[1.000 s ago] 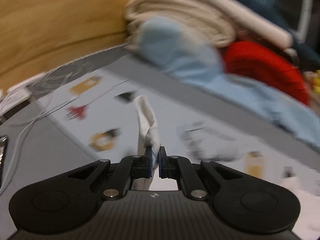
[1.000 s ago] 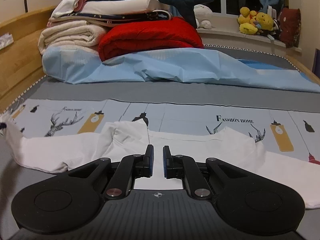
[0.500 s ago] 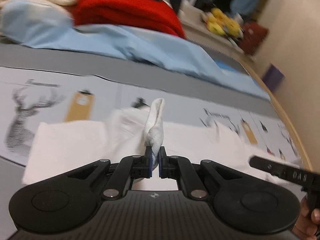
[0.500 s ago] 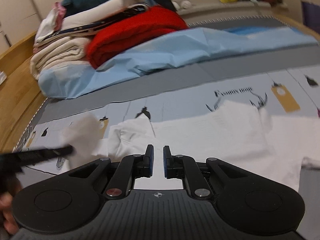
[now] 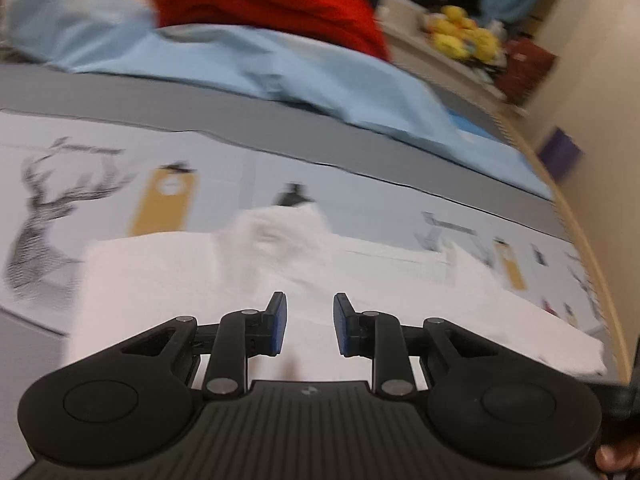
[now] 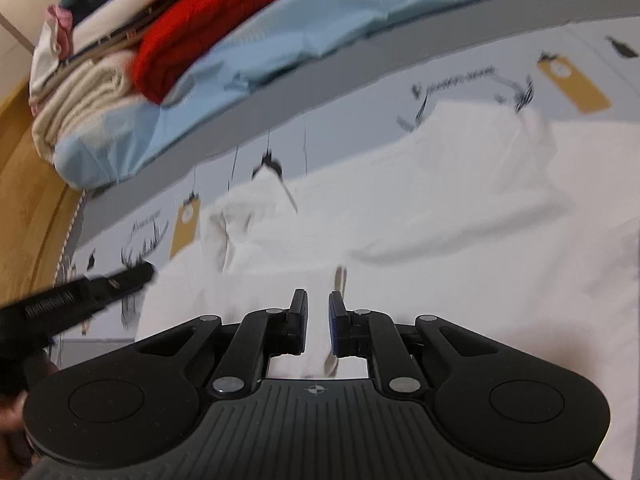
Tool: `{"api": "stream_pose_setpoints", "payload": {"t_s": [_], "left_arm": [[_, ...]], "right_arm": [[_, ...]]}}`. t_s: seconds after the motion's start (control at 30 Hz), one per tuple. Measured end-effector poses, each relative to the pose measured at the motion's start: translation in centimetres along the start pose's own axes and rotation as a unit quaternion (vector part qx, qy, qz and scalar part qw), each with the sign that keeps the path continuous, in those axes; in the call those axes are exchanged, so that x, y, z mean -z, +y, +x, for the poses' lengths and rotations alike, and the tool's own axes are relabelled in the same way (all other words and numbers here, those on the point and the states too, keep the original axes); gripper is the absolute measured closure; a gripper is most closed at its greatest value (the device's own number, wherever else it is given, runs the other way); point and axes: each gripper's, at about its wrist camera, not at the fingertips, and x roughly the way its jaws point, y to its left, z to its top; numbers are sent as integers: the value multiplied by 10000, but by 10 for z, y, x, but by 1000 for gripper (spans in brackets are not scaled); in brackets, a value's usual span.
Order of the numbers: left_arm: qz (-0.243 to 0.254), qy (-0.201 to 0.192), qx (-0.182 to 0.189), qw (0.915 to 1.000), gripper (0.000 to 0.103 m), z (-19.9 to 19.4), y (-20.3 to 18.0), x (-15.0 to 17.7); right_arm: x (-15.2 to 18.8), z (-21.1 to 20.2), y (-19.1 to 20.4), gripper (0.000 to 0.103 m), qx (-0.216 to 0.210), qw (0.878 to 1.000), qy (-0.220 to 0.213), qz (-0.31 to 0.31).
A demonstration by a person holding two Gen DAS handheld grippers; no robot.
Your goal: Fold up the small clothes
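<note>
The left gripper [image 5: 307, 322] has let go of the soft white cloth garment [image 5: 280, 272] and is now wide apart. The garment lies flat on the printed bed sheet [image 5: 100, 184]. The right gripper [image 6: 318, 322] hangs over it, parted and empty. One fold looks done.

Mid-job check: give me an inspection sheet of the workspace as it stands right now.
Surface: printed bed sheet, deer and tag motifs, grey band behind.
Job's things: white garment spread flat, a bunched fold near its upper middle.
Clutter: light blue cloth, red blanket, folded beige bedding.
Grippers: left gripper open, empty; right gripper open, empty, over the garment.
Cables: nothing seen.
Surroundings: wooden bed frame, yellow plush toys.
</note>
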Motion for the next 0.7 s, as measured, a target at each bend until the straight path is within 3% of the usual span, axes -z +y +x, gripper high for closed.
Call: {"api": "stream_pose_setpoints", "payload": {"t_s": [0.2, 0.33, 0.4, 0.5, 0.53, 0.57, 0.6, 0.7], "left_arm": [[-253, -251, -652, 9972, 75, -21, 46, -18], [-503, -450, -787, 9946, 75, -38, 70, -29], [-619, -497, -835, 9933, 75, -42, 80, -32], [-733, -538, -897, 9918, 75, -48, 90, -35], [-761, -552, -911, 9914, 75, -49, 92, -36], [-786, -560, -923, 9910, 75, -50, 93, -37], [-812, -569, -929, 9907, 75, -50, 94, -38], [-827, -584, -930, 9905, 75, -51, 94, -39]], "right_arm": [[10, 45, 10, 88, 175, 9986, 496, -102], [19, 71, 13, 73, 398, 9957, 789, -270], [26, 82, 16, 71, 692, 9920, 922, -506], [32, 89, 18, 71, 757, 9907, 920, -663], [33, 89, 21, 76, 750, 9905, 879, -740], [33, 89, 23, 93, 720, 9904, 833, -833], [34, 88, 27, 100, 660, 9900, 794, -961], [37, 84, 39, 101, 566, 9879, 599, -1314]]}}
